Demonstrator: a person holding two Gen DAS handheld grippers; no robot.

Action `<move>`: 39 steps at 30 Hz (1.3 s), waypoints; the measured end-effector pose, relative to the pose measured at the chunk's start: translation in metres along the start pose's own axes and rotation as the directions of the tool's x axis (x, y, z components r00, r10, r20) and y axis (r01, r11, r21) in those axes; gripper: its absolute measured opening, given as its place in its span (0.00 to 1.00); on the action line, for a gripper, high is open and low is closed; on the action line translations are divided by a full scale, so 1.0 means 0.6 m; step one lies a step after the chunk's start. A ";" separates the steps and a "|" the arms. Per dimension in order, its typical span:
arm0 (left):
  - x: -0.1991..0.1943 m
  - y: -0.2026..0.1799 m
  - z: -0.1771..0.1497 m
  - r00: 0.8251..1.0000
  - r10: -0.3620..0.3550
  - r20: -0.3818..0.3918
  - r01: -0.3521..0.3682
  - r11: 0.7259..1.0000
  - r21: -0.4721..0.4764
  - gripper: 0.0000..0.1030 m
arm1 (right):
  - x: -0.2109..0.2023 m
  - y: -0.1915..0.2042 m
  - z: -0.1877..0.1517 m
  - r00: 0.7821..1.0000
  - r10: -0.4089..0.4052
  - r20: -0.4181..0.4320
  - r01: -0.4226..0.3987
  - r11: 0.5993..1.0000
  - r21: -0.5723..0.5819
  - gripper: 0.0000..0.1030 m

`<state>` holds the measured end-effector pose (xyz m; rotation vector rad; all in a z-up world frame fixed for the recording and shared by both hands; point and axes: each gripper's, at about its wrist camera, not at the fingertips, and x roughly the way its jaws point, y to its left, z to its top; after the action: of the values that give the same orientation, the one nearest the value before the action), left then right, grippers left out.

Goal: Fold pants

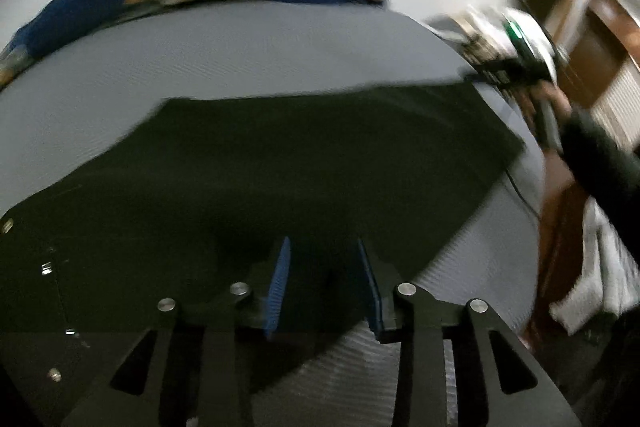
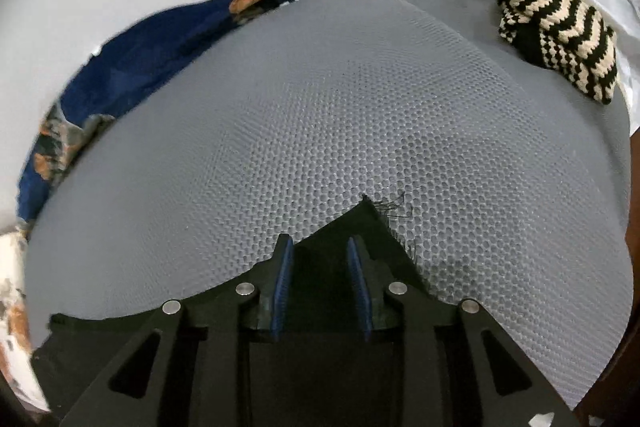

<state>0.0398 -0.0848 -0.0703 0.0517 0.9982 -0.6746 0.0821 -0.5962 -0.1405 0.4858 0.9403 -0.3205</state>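
- One pair of black pants lies flat on the grey mat.
- One left gripper hovers over the pants, its two blue pads apart and holding nothing.
- One right gripper stands at a frayed corner of the pants; its two pads are parted, the cloth lies between them, not pinched.
- One blue patterned cloth lies along the far edge of the mat.
- One black-and-white striped knit item rests at the right, well apart from the pants.
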 end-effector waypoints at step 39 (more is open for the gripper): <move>-0.109 0.276 -0.092 0.985 0.163 0.054 -0.132 0.921 -0.366 0.39 | 0.057 0.728 -0.221 0.750 0.240 -0.616 -0.647 0.459 -0.609 0.37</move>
<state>0.0648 0.0987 -0.0921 -0.2213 1.0135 -0.3438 0.2127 -0.1577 -0.1226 -0.0739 1.2445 0.7797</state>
